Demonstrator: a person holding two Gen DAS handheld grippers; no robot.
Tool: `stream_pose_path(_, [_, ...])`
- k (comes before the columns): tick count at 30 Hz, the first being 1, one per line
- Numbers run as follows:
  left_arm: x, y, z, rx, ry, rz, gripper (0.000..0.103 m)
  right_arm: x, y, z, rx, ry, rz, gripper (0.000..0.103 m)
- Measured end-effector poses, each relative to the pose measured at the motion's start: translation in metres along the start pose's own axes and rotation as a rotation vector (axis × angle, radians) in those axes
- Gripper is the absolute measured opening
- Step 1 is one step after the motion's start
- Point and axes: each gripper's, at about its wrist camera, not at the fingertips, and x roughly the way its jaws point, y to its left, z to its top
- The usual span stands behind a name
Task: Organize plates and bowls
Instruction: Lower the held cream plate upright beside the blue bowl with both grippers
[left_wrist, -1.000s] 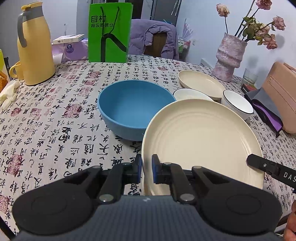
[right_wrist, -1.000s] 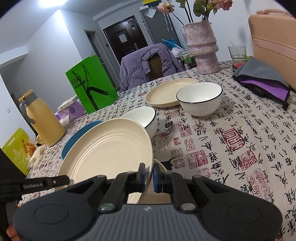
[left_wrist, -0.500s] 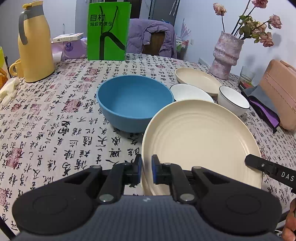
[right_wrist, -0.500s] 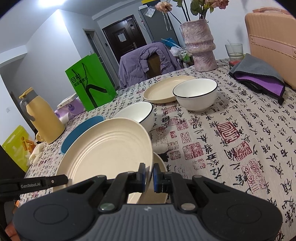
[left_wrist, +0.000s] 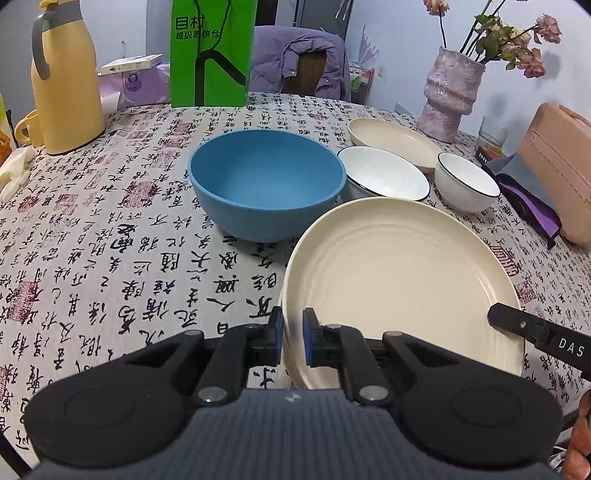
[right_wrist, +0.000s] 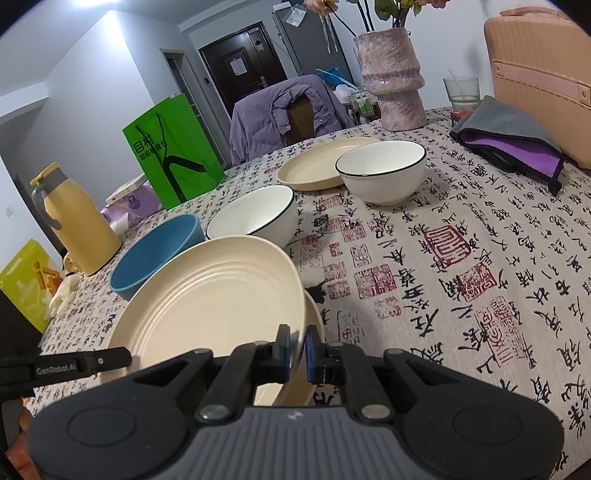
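Both the left tool (left_wrist: 292, 334) and right tool (right_wrist: 296, 350) pinch the cream plate's (left_wrist: 399, 273) rim.

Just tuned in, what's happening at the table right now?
A person holds the large cream plate with both grippers: the left gripper and right gripper are each shut on its near rim, tilting it above a second plate. The blue bowl and two white bowls sit untouched on the table.

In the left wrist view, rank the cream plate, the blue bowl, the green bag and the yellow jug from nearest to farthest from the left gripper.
From the left gripper:
1. Cream plate, clamped at its near rim.
2. Blue bowl, just beyond, centre.
3. Yellow jug, far left.
4. Green bag, at the table's back edge.
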Motion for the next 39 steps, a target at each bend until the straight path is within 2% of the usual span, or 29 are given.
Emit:
stream_pose_path(17, [0.008,-0.005,-0.008,0.033,-0.002,0.042,0.012,0.006,0.01,-0.009,-0.085,-0.017,-0.051,0.01])
stream_pose_path(27, [0.01,-0.011,-0.012,0.07,-0.017,0.069,0.011,0.007,0.029,-0.018,-0.224,-0.06,-0.16,0.011])
stream_pose_path(39, [0.017,-0.013,-0.017,0.091,-0.023,0.087,0.011,0.01,0.042,-0.029,-0.34,-0.102,-0.226,0.011])
